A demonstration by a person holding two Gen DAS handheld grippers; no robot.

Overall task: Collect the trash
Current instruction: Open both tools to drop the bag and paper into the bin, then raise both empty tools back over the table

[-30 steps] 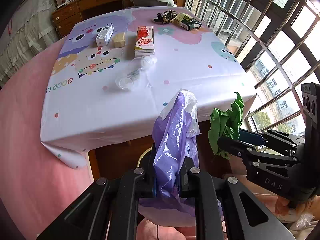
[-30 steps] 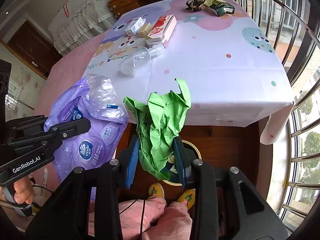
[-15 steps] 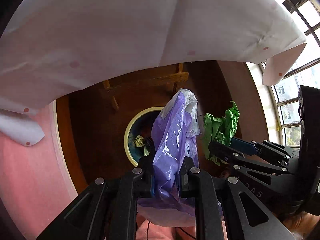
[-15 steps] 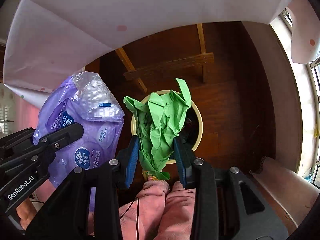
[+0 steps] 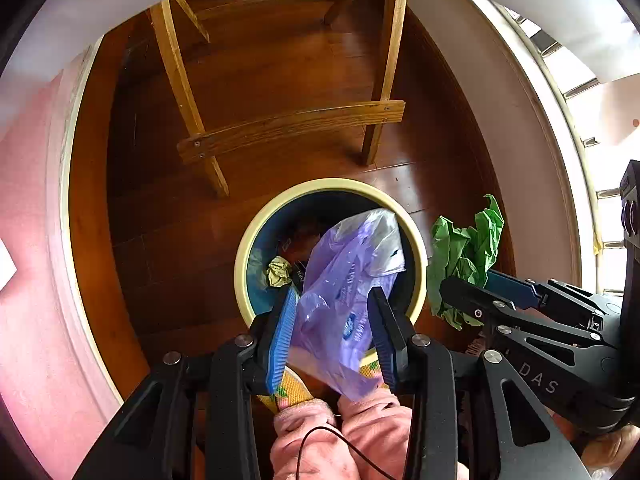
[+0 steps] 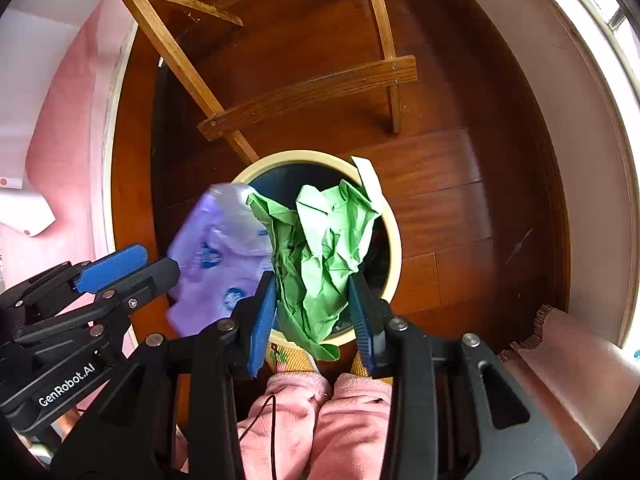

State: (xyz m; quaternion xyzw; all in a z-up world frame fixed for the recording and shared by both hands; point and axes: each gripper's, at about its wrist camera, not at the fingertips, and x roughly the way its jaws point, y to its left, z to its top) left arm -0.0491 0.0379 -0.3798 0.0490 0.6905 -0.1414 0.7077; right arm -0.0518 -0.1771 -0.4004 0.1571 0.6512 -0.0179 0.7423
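1. A round bin (image 5: 416, 216) with a cream rim is seen from above on a dark wooden floor (image 5: 168, 240), just in front of the wooden legs and crossbar (image 5: 292, 128) of a table.
2. A purple bag (image 5: 344, 280) is seen between the jaws of the left gripper (image 5: 334, 320); the jaws are parted wide and whether the pads still touch the plastic cannot be told. The bag hangs over the near part of the bin's mouth.
3. A crumpled green paper (image 6: 320, 256) is seen between the blue pads of the right gripper (image 6: 314, 312), whose jaws are likewise spread apart; a firm grip cannot be confirmed. The paper is placed above the bin's opening in the right wrist view, while in the left wrist view it appears just right of the rim.
4. A small yellowish wad (image 5: 279, 272) and some dark scraps are seen inside the bin.
5. Pink trousers (image 6: 312, 420) and yellow slippers (image 5: 292, 390) are visible on the near side of the bin.
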